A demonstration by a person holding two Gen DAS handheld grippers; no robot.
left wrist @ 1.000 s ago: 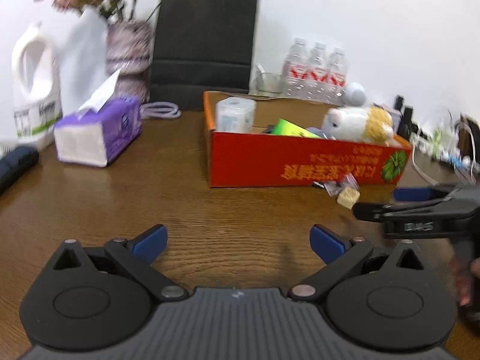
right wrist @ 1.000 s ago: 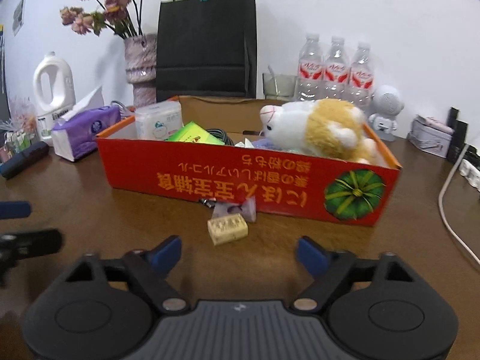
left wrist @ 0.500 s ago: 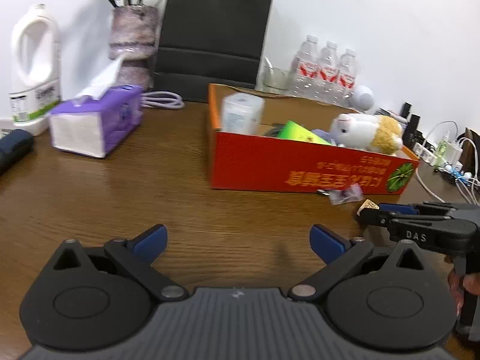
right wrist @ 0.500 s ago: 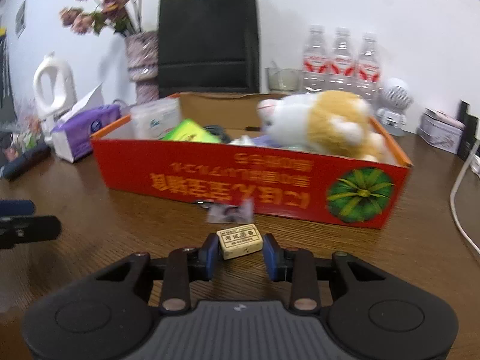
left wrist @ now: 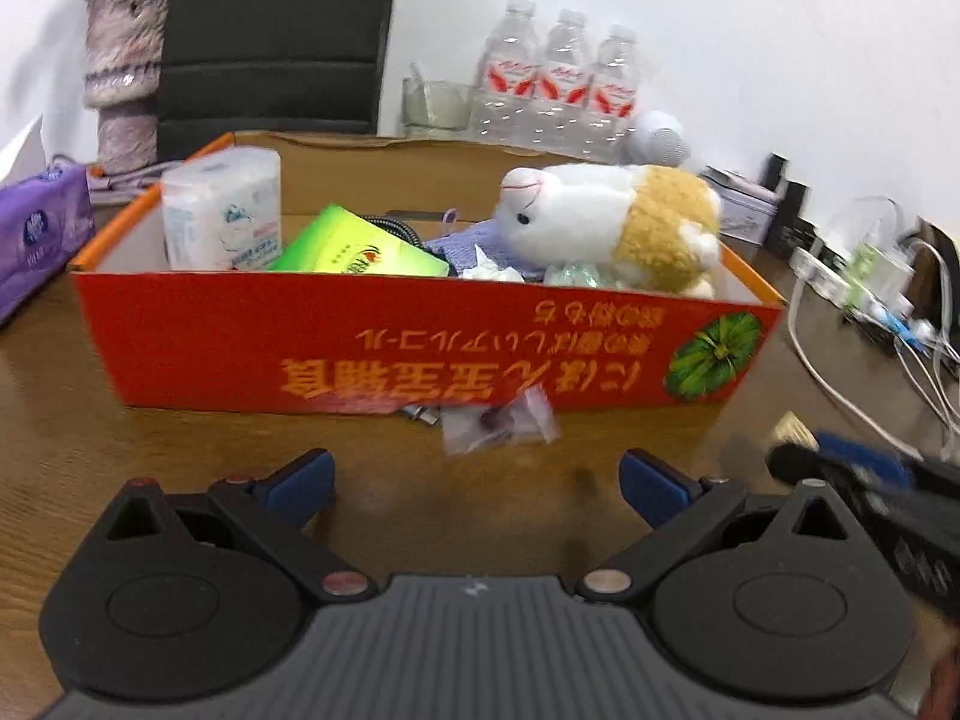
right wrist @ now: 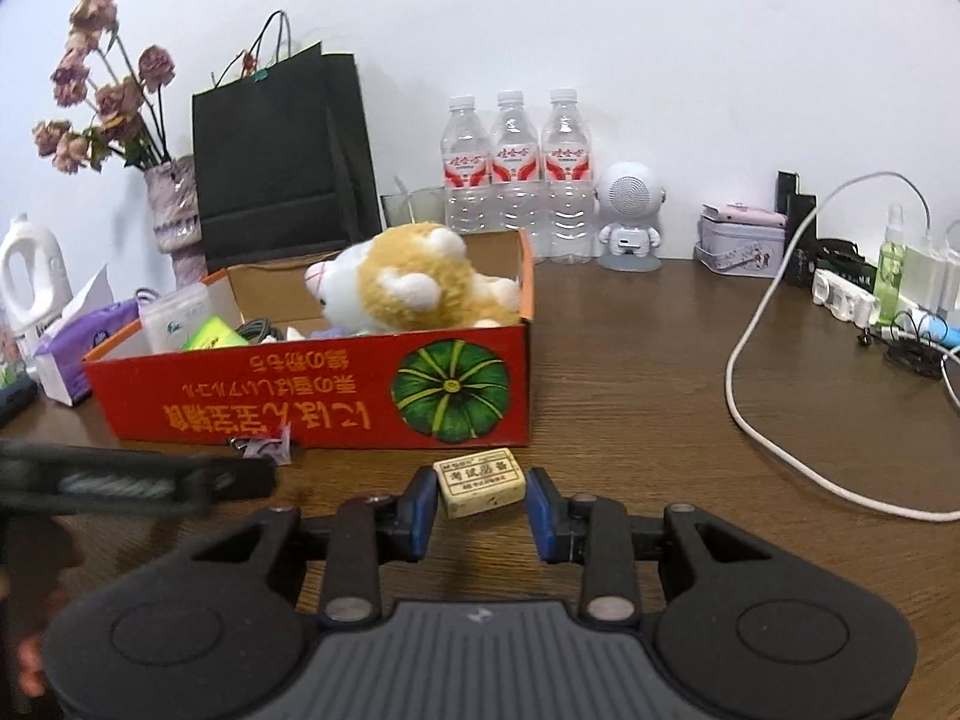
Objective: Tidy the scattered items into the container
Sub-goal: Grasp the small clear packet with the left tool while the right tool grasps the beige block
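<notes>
The right claw (right wrist: pixel 480 501) has just closed and pinches a cream rectangular eraser (right wrist: pixel 479 482) with printed label, lifted off the wood-grain tabletop (right wrist: pixel 630 396) where it lay before. The left claw (left wrist: pixel 477 480) gapes empty. A crinkled clear packet (left wrist: pixel 498 420) lies against the red cardboard box (right wrist: pixel 312 402) holding a plush hamster (right wrist: pixel 408 288).

both views are evenly and brightly lit against a white wall (right wrist: pixel 660 30), with soft, faint shadows on the brown desk (right wrist: pixel 630 372). the left wrist view is smeared by motion: the print on the red box (left wrist: pixel 420 348) and the clear packet (left wrist: pixel 498 423) in front of it are blurred. the right wrist view is sharper, though the left tongs (right wrist: pixel 264 477) streak at its left. fisheye bending curves the edges, and the corners go dark.
</notes>
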